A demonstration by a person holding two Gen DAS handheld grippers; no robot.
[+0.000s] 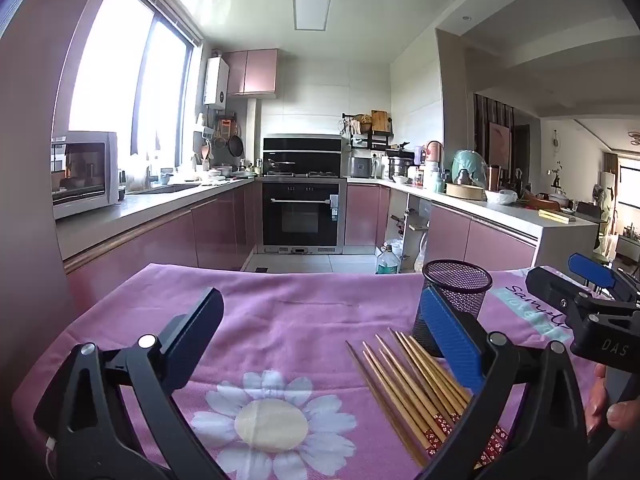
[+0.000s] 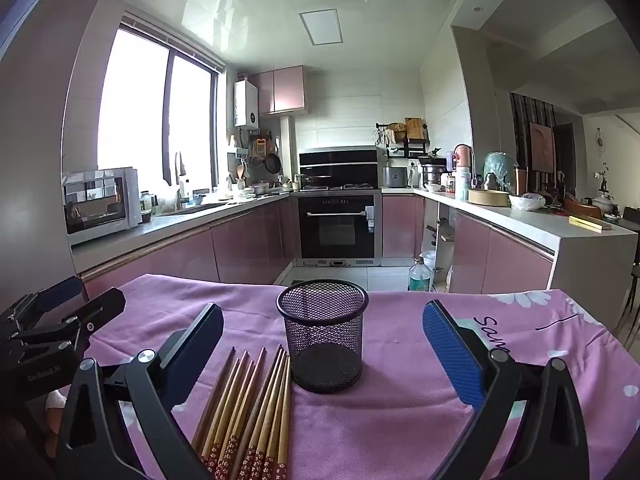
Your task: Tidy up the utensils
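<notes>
Several wooden chopsticks [image 1: 412, 388] with red patterned ends lie side by side on the pink flowered cloth [image 1: 280, 320]. They also show in the right wrist view [image 2: 252, 408]. An empty black mesh cup [image 2: 323, 340] stands upright just beyond their tips; it also shows in the left wrist view [image 1: 456, 300]. My left gripper [image 1: 320, 340] is open and empty, left of the chopsticks. My right gripper [image 2: 320, 344] is open and empty, its fingers either side of the cup and above the cloth. Each gripper shows at the edge of the other's view.
The cloth-covered table ends at a far edge [image 2: 360, 284], with kitchen floor beyond. A green-labelled bottle [image 2: 419, 274] stands on the floor past that edge. Counters, an oven [image 2: 336, 228] and a microwave [image 2: 102, 204] line the room.
</notes>
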